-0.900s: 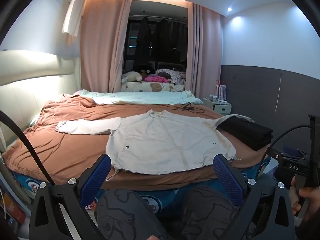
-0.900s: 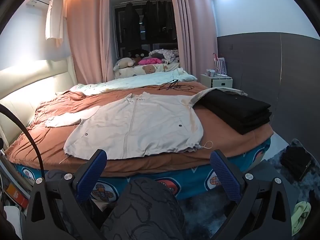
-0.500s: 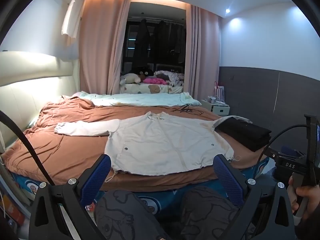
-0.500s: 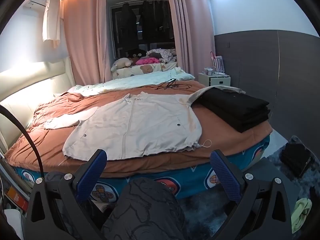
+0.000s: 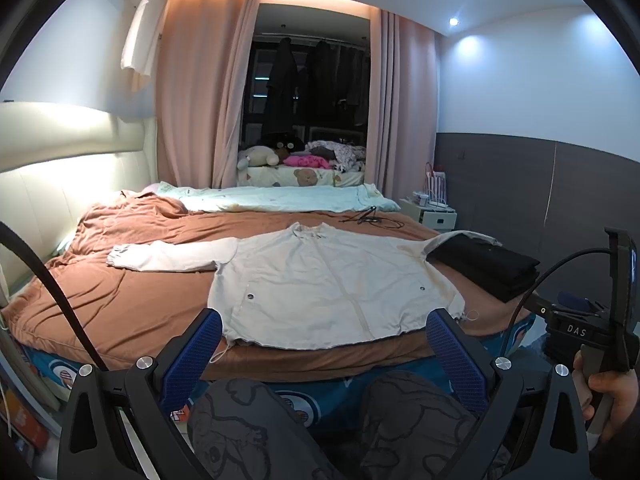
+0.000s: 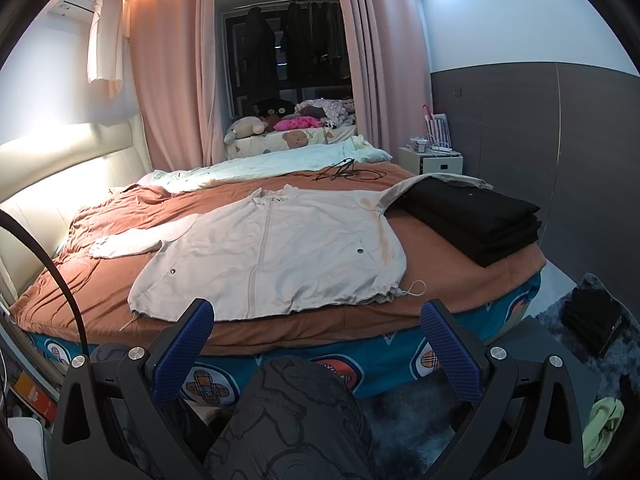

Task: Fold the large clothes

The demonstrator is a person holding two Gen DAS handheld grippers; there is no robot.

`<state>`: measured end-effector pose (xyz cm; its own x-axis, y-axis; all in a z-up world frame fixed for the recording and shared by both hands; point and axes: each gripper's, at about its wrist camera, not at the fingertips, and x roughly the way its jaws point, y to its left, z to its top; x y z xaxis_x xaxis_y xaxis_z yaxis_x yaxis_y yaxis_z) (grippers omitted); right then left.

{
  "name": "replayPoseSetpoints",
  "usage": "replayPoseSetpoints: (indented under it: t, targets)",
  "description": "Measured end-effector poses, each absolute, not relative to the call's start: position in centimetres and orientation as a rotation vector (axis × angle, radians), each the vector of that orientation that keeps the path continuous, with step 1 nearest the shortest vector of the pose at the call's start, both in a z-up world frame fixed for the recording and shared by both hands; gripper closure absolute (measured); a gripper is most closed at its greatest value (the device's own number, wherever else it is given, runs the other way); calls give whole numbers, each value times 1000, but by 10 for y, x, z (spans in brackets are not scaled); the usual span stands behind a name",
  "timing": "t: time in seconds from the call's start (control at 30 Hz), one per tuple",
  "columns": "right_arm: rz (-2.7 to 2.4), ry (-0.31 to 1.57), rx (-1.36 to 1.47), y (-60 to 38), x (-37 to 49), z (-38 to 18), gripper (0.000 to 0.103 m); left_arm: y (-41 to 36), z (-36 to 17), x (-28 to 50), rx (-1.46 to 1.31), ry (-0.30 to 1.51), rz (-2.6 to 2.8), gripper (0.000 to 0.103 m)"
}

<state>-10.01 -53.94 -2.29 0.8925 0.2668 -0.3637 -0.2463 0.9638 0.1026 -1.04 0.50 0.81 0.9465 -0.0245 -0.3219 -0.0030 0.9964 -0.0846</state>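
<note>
A cream zip jacket lies flat and face up on the brown bedcover, hem toward me, left sleeve stretched out to the left. It also shows in the right wrist view. Its right sleeve runs under a stack of folded black clothes. My left gripper is open and empty, held in front of the bed's near edge, apart from the jacket hem. My right gripper is open and empty, also short of the bed.
The black stack sits at the bed's right edge. A light green quilt and a black cable lie at the far side. A white nightstand stands by the grey wall. Dark clothes lie on the floor right. My knees are below the grippers.
Both cameras have tilted slightly upward, so the bed sits lower in view. Both grippers stay open and empty. The jacket has not moved.
</note>
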Motion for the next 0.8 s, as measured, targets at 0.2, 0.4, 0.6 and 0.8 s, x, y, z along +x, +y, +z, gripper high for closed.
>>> replayPoseSetpoints:
  t: [0.2,0.4,0.6,0.8]
  targets:
    - [257,380,55,-539,-100,-22,0,3,7,-8,-82,327,-10,0]
    - [195,353,29,-533,-105,-22,0,3,5,-9,-83,316,-8,0]
    - [167,354,18,-524,-104,-24,0,4,2,-9,-82,327,-5,0]
    - [194,358,18,-522,-105,-28,0,5,3,-10,-81,327,-11,0]
